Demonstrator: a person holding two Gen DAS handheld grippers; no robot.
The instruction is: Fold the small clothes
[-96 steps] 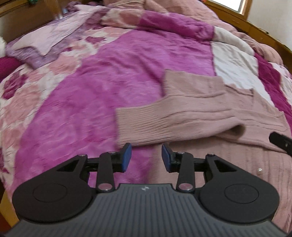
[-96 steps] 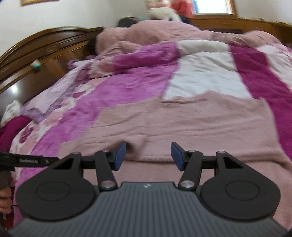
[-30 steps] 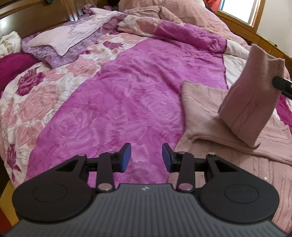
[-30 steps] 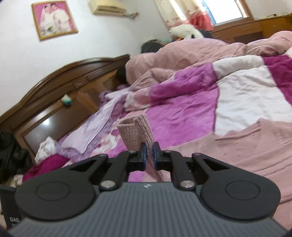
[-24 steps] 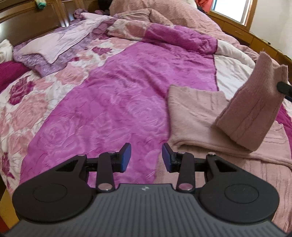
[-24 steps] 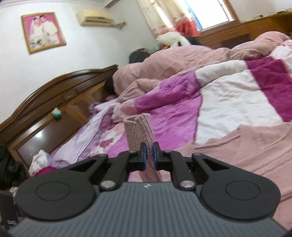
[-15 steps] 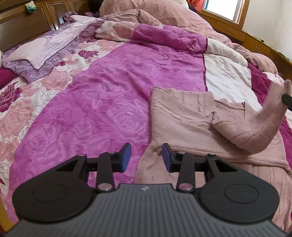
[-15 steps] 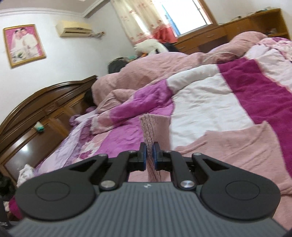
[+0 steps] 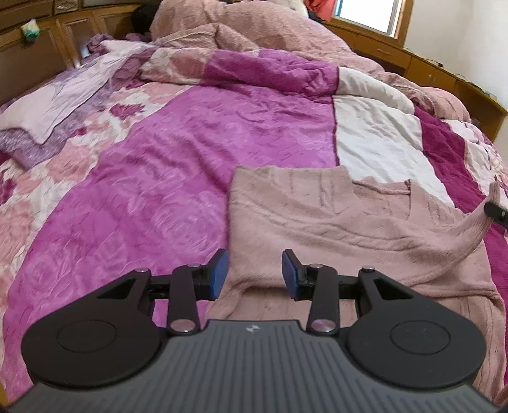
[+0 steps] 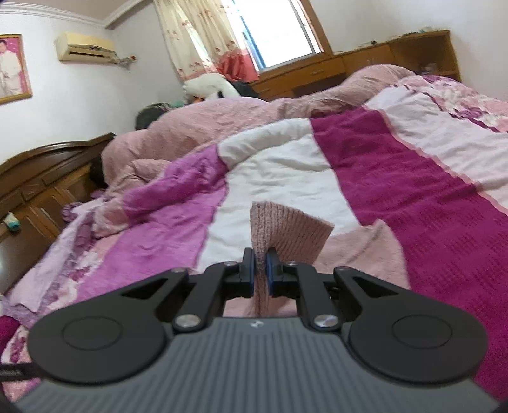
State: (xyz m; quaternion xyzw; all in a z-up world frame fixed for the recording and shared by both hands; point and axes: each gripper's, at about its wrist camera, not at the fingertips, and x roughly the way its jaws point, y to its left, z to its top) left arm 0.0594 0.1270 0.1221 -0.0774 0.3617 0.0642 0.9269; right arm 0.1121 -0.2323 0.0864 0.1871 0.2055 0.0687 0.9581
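Observation:
A dusty pink knitted sweater [image 9: 317,216] lies flat on the bed, its left edge near the magenta quilt. Its sleeve [image 9: 470,232] stretches across the body toward the right. My right gripper [image 10: 260,270] is shut on the ribbed sleeve cuff [image 10: 285,232], which sticks up between the blue pads. In the left wrist view that gripper's tip [image 9: 495,211] shows at the right edge, holding the cuff just above the sweater. My left gripper [image 9: 252,274] hovers open over the sweater's lower left part, nothing between its fingers.
The bed is covered by a magenta, pink and white patchwork quilt [image 9: 177,165]. A bunched pink duvet [image 9: 254,28] lies at the far end. A dark wooden headboard [image 10: 35,184] stands left, wooden cabinets [image 10: 365,66] under the window. A lilac cloth [image 9: 54,104] lies at far left.
My right gripper carried the sleeve cuff rightward and down, so the sleeve now lies stretched across the sweater instead of hanging up high. My left gripper shifted right over the sweater's left part.

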